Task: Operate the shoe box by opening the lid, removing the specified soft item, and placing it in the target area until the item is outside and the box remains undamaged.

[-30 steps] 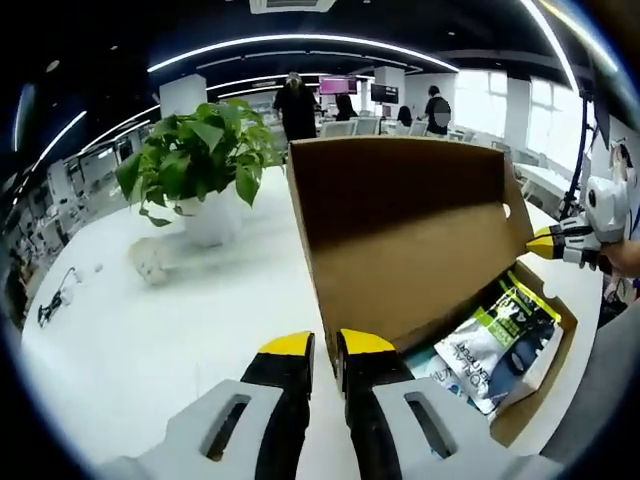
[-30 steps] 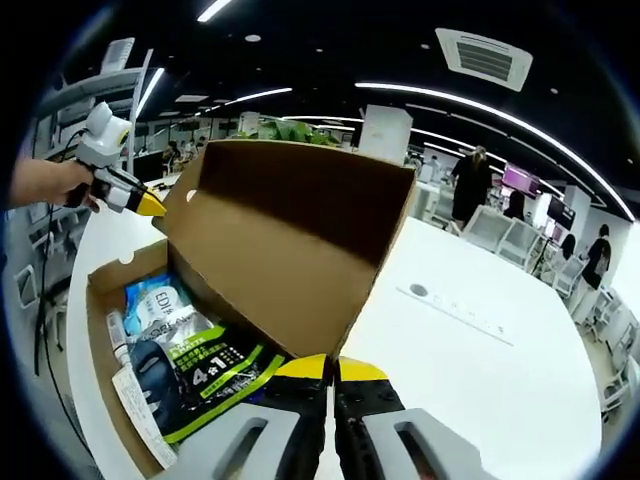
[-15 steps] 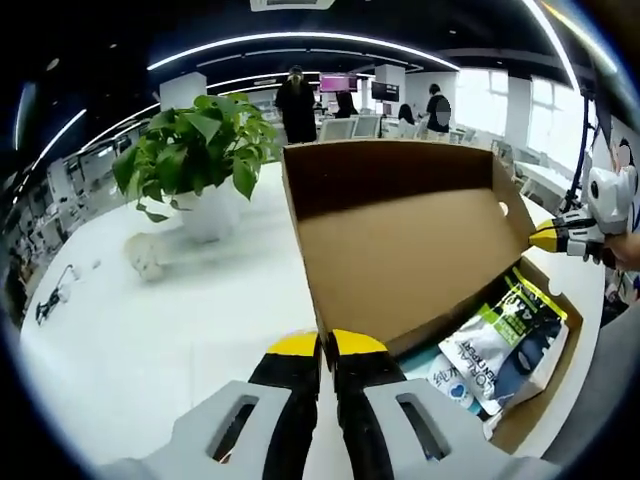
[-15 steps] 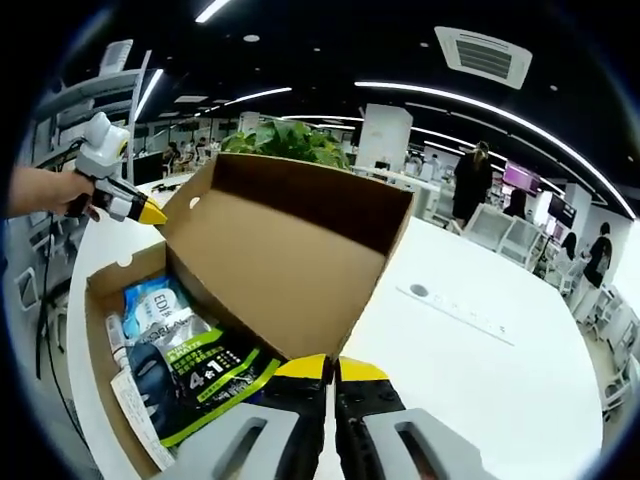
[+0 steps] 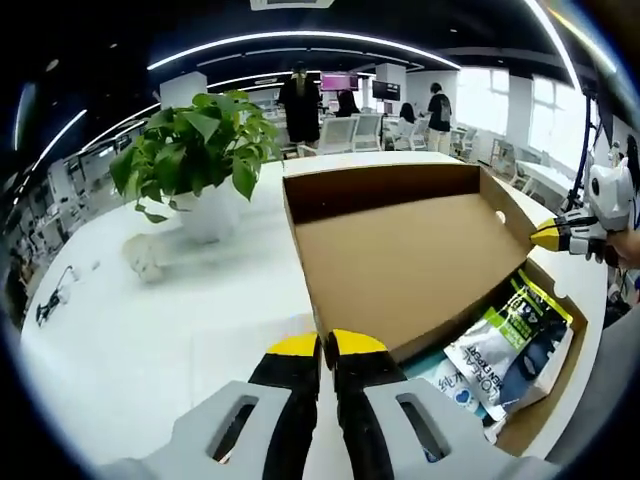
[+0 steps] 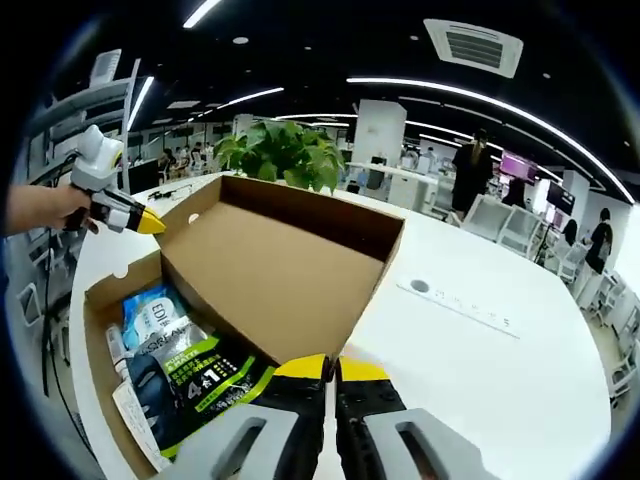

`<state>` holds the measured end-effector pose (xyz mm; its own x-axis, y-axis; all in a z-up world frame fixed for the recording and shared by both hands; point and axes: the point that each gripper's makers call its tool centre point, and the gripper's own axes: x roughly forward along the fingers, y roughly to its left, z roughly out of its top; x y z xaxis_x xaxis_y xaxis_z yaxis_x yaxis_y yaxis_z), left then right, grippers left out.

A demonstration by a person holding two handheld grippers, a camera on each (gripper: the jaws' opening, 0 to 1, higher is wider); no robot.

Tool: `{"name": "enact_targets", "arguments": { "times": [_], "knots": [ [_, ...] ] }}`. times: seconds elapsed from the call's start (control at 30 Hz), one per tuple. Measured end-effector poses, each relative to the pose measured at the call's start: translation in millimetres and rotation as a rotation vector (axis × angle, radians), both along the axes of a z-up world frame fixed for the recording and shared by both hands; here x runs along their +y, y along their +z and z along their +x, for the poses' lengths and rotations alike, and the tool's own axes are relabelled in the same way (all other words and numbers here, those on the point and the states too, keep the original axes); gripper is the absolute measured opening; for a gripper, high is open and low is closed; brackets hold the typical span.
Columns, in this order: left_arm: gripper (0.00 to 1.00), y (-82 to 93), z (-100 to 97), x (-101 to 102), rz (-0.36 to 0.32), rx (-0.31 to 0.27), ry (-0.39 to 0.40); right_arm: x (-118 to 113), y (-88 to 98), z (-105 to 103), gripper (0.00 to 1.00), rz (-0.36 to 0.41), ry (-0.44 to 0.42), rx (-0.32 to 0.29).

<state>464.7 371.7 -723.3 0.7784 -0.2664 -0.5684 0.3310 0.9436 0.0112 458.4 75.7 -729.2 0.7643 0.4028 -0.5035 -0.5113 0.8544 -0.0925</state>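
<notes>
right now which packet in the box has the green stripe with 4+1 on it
The dark packet lying nearest the right hand-held gripper; the blue-and-white packet beside it carries no green stripe.

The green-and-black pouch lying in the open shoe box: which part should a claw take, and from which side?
Best bet is the pouch's flat sealed edge nearest the box's open front wall, approached from above. It lies flat on top of the other packets, so only its edges offer something thin to pinch, and the lid hinged back on the far side blocks that approach. Both claws, left and right, look pinched on the lid's edge.
</notes>
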Motion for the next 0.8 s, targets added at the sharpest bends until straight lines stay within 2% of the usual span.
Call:
{"name": "enact_targets", "arguments": {
  "times": [0.8],
  "knots": [
    [0.02, -9.6, 9.3, -1.5, -0.031, 0.019, 0.036, 0.1, -6.1, 10.2, 0.00, 0.051, -0.017, 0.053]
  ]
}}
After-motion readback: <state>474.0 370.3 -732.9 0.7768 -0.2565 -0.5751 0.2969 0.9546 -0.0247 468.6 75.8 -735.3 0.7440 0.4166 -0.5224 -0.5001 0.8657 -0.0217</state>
